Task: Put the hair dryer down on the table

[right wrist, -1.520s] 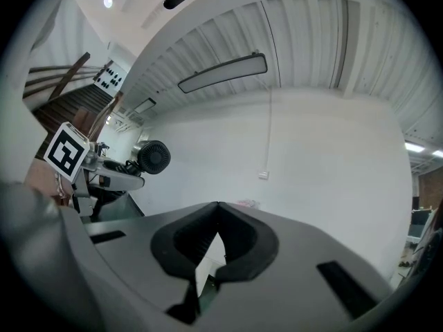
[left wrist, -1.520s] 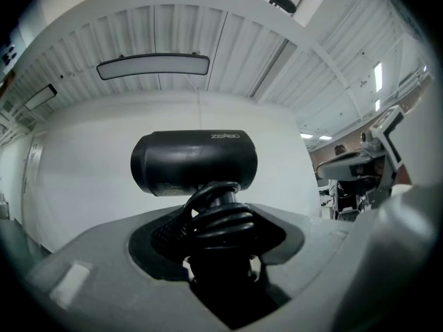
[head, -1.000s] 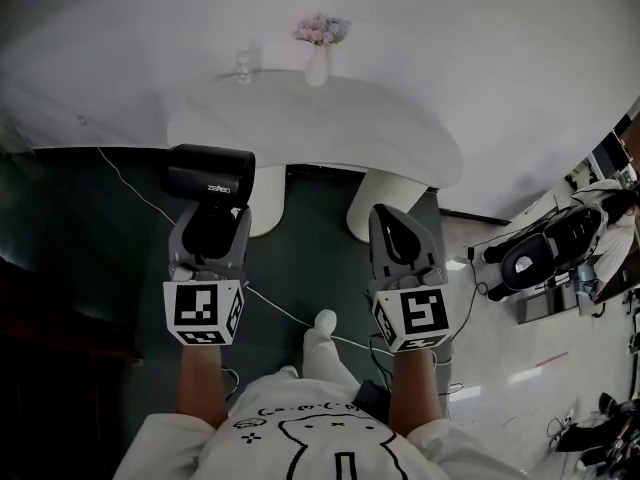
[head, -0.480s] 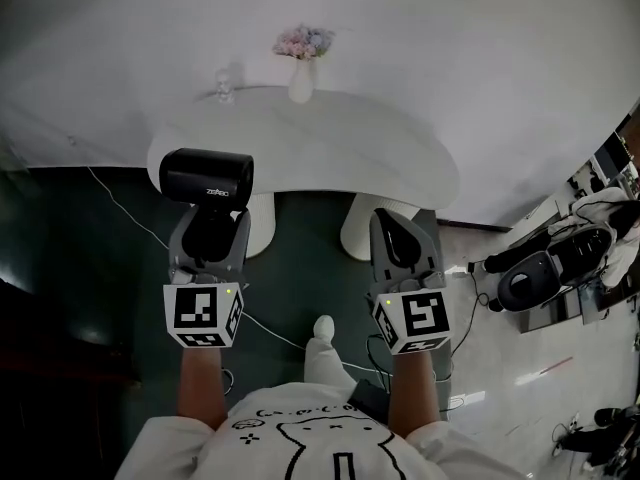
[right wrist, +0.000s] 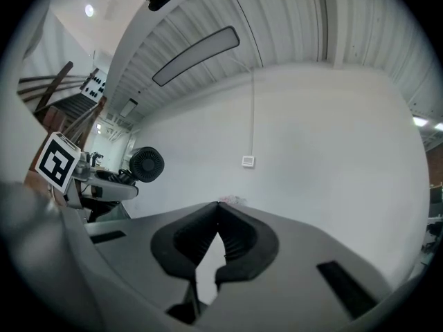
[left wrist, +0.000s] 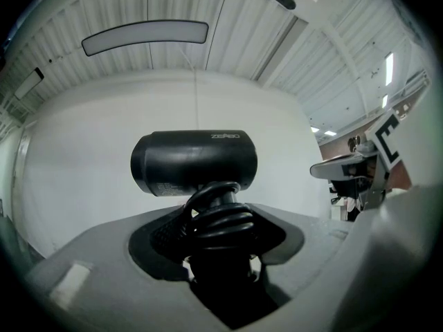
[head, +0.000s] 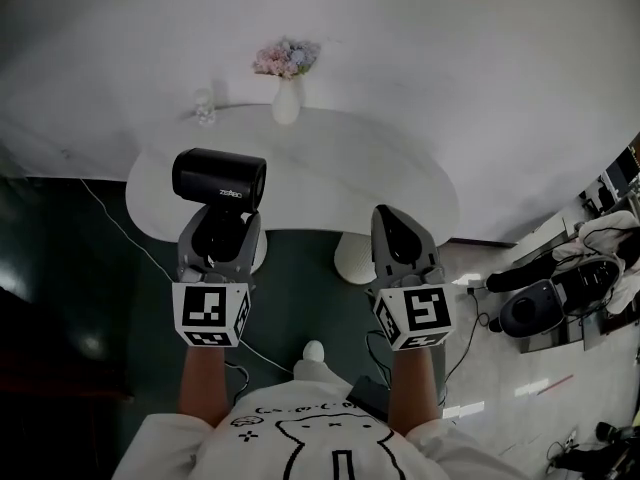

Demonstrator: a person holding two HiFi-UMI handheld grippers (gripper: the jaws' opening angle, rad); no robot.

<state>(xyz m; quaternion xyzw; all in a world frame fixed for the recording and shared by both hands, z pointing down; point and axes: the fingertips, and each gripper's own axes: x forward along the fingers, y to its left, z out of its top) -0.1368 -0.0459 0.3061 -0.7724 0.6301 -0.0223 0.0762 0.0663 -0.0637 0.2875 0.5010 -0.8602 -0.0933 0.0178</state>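
A black hair dryer (head: 219, 178) stands upright in my left gripper (head: 216, 230), its barrel lying crosswise above the jaws. The left gripper view shows the barrel (left wrist: 194, 162) with its cord coiled round the handle (left wrist: 218, 221), and the jaws are shut on that handle. The dryer hangs over the near left edge of the white oval table (head: 330, 163). My right gripper (head: 401, 236) is held level beside it, to the right, with its tips touching and nothing between them (right wrist: 218, 209). From the right gripper view the dryer (right wrist: 146, 164) shows at the left.
A white vase of flowers (head: 285, 83) and a small glass jar (head: 204, 106) stand at the table's far edge. A white cable (head: 115, 223) runs over the dark green floor under the table. Office chairs (head: 545, 303) stand at the right on the pale floor.
The table has come closer and lower in the head view, and the dryer now overlaps its near edge. Both grippers keep the same pose and grip.
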